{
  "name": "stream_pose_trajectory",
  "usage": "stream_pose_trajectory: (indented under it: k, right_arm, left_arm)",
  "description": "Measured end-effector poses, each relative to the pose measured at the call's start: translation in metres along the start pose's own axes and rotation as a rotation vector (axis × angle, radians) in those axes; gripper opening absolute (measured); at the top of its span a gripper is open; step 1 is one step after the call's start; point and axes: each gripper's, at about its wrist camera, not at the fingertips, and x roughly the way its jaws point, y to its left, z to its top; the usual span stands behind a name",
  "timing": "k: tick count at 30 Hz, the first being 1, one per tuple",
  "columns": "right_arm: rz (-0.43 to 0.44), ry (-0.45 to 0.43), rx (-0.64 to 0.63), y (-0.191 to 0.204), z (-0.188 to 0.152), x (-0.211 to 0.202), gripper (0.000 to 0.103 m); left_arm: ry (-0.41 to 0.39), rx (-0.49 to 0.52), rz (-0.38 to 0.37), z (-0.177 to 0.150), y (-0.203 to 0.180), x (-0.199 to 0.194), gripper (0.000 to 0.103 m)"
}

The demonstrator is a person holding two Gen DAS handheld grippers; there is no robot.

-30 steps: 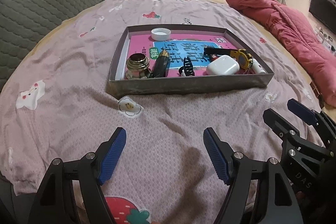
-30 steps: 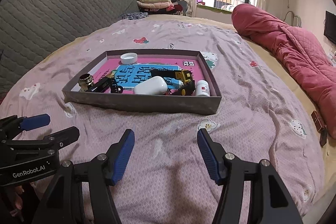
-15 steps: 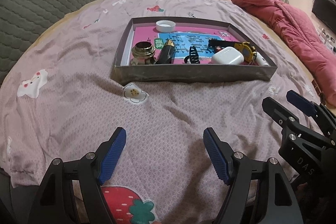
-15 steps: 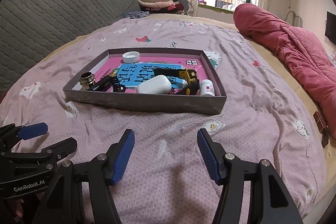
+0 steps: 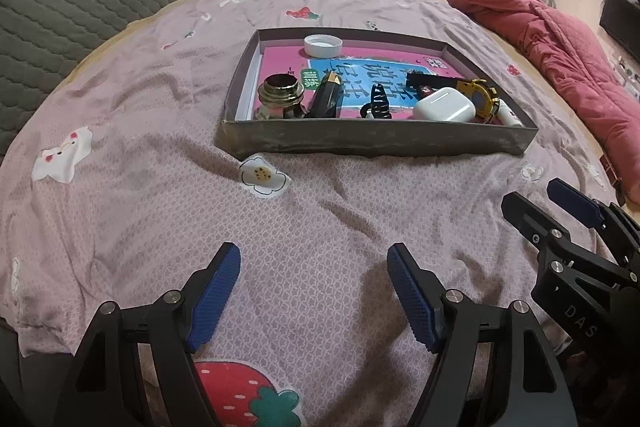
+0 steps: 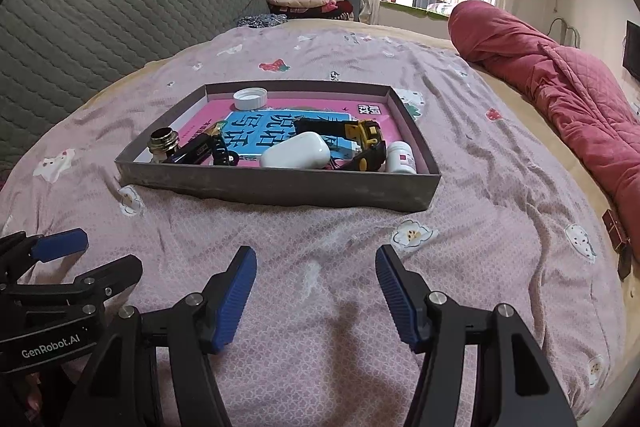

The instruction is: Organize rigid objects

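While both tools hover low over the pink bedspread [image 5: 132, 211], neither holds anything — your left gripper [image 5: 314, 291] has its blue pads spread wide, and your right gripper [image 6: 316, 291] is equally spread. Everything you need sits straight ahead in the shallow grey box [image 6: 280, 187], well apart from both sets of fingers, its long side running across your view.

Inside it, lying on a pink and blue book [image 5: 360, 71], are:
- a white cap [image 5: 323, 45] at the far edge
- a brass-topped glass bottle [image 5: 280, 99] at the left end
- a dark angular case [image 5: 328, 95] just beside that bottle, pointing away from you
- a black hair clip [image 5: 378, 103] in the middle
- a white earbud case [image 6: 296, 155] near the front wall
- a yellow and black tape measure [image 6: 366, 143] and a small white pill bottle [image 6: 402, 157] at the right end

By my reading, your left tool is nearer the bottle, your right nearer the pill bottle — either reach must clear the front wall.
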Motion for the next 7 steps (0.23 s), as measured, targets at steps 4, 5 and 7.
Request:
stream_pose_trajectory:
  k: [4, 5, 7]
  right_arm:
    - [0.002, 0.0, 0.007, -0.0014, 0.0, 0.0006, 0.061]
    - [0.002, -0.001, 0.008, -0.0018, 0.0001, 0.001, 0.061]
    - [0.002, 0.001, 0.011, -0.0033, 0.0006, 0.0023, 0.061]
  left_arm:
    - [-0.014, 0.005, 0.002, 0.0005, 0.0001, -0.0002, 0.077]
    - [-0.017, 0.009, 0.001, 0.0008, -0.0002, -0.0002, 0.077]
    - [-0.02, 0.011, 0.008, 0.0018, 0.0003, 0.0003, 0.077]
